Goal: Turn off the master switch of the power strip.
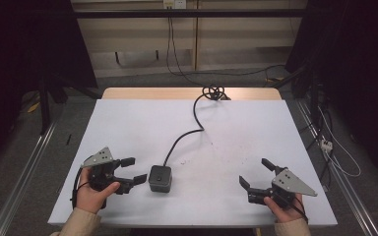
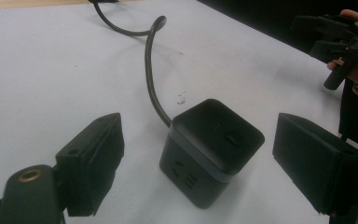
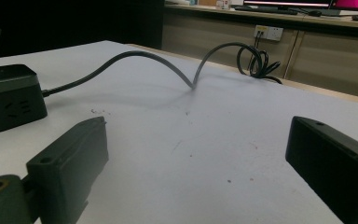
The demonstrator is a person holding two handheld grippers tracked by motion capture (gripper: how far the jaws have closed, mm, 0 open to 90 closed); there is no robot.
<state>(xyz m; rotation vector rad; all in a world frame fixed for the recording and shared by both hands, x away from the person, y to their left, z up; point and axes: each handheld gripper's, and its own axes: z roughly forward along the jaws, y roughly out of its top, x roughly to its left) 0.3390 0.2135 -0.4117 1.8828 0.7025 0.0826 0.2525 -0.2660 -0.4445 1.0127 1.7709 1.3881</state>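
Your white flat surface point(image 1: 236, 142) carries a black cube-shaped power socket block point(image 1: 160, 178) near its front edge, black rubber cord point(image 1: 184, 135) trailing back. Your left tool point(image 1: 132, 170) sits just beside it, jaws spread; your right tool point(image 1: 256, 173) likewise gapes, well apart

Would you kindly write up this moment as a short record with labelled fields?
surface: white table with a wooden strip at its far edge
object: black cube power socket, upright, nearer the left gripper
cable: black cable runs from the cube toward the far edge and ends in a coil
left gripper: left gripper open, jaws pointing at the cube, not touching it
right gripper: right gripper open, empty, apart from the cube
hands: one hand holds each gripper
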